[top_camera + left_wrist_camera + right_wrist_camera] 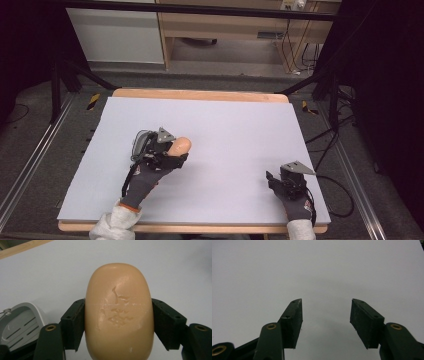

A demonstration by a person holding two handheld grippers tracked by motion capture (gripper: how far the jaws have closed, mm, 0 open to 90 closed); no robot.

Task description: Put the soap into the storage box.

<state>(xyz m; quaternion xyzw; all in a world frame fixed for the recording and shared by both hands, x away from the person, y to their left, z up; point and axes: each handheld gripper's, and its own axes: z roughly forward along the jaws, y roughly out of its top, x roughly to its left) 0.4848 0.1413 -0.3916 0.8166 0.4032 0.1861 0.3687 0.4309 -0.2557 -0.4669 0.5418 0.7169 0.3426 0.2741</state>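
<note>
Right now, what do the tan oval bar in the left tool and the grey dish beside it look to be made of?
The tan oval bar looks like soap: a waxy, matte surface with a worn stamped mark and small nicks. The grey dish looks like moulded plastic, smooth and slightly glossy, with drain slots; metal can't be ruled out. The left tool is clamped on the bar's sides.

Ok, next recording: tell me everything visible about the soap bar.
The soap bar is a smooth, rounded oval of tan, waxy-looking material with a worn embossed mark on its upper face. The left gripper is shut on it, black fingers pressing both long sides. It lies lengthwise along them, beside a grey slotted soap dish.
</note>
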